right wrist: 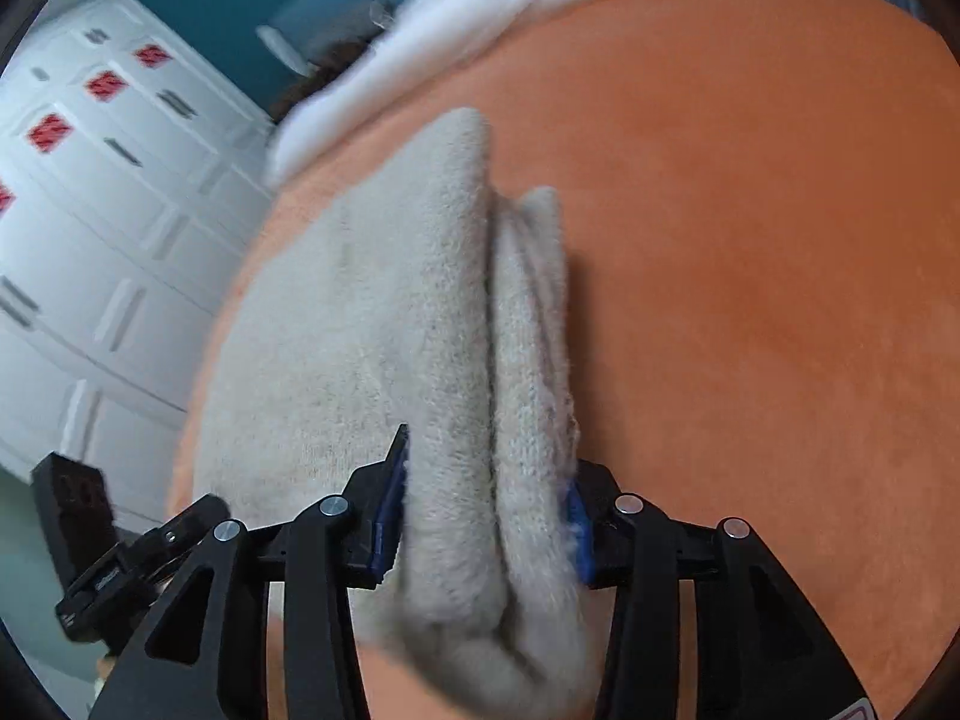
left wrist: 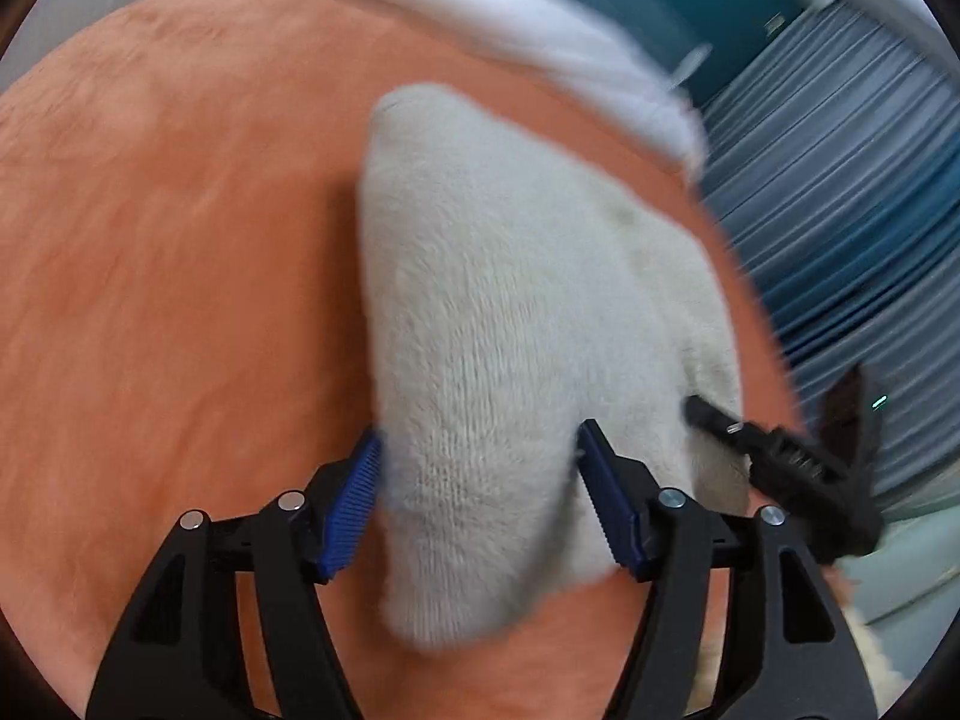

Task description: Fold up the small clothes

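A small white knitted garment (left wrist: 516,324) lies bunched on an orange fleece blanket (left wrist: 180,276). My left gripper (left wrist: 480,480) straddles its near folded edge with blue pads (left wrist: 354,504) on either side and a visible gap to the cloth on the right, so it looks open. In the right wrist view the same garment (right wrist: 360,348) is folded into thick layers. My right gripper (right wrist: 486,516) has its pads pressed against those layers and is shut on the fold. The right gripper (left wrist: 798,456) also shows in the left wrist view at the garment's right edge.
A white cloth (left wrist: 480,18) lies along the blanket's far edge. Blue-grey pleated fabric (left wrist: 852,210) hangs beyond the right side. White drawers with red labels (right wrist: 108,180) stand at the left in the right wrist view. The orange blanket (right wrist: 750,240) stretches to the right.
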The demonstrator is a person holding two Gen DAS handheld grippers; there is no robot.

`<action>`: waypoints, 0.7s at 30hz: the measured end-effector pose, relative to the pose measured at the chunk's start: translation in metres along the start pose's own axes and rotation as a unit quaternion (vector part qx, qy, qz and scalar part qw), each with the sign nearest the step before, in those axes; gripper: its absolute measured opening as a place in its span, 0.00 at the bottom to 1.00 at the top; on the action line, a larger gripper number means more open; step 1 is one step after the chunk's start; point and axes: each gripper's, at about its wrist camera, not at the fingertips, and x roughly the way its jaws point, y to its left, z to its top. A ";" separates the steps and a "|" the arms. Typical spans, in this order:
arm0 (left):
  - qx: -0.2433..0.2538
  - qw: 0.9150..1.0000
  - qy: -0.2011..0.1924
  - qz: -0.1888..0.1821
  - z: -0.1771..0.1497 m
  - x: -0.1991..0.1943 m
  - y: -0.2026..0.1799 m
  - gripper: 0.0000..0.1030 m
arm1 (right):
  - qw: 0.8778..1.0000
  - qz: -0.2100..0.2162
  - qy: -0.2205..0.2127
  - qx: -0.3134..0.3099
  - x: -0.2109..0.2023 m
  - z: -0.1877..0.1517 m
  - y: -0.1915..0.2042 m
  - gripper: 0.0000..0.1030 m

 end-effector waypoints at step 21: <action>-0.114 0.989 0.015 -0.088 -0.006 0.030 0.036 0.80 | 0.998 0.032 0.052 0.020 0.037 0.001 -0.010 0.68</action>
